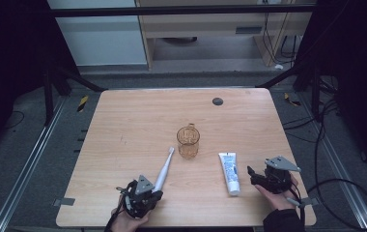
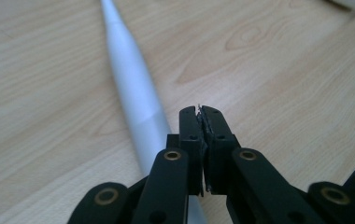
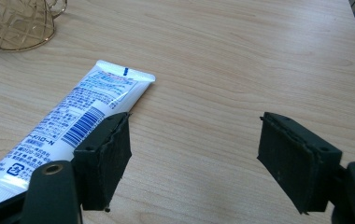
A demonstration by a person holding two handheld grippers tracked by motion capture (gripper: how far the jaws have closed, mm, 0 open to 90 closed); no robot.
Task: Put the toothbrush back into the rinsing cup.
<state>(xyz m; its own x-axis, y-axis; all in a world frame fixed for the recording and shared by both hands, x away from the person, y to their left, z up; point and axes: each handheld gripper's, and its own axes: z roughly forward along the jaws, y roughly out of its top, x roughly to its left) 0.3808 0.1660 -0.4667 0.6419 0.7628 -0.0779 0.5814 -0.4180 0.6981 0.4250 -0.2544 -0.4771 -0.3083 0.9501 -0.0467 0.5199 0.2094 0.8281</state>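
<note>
Pale wooden desk [image 1: 138, 125] with rounded corners, bare across its far half save a small dark round disc [image 1: 217, 101] near the far edge. Near the centre, an amber see-through glass mug [image 1: 188, 142] with a handle, standing upright. Toward the near right corner, a white toothpaste tube [image 1: 230, 172] with blue print, flat, cap toward the near edge. Just right of it, the right gripper [image 1: 254, 175], held in a hand, jaws spread wide around nothing; tube beside the left jaw in the right gripper view. Near the near edge left of centre, a slim white electric toothbrush [image 1: 164, 169], flat, head toward the mug. At its handle end, the left gripper [image 1: 153, 195], jaws pressed together, empty, toothbrush handle alongside them.
</note>
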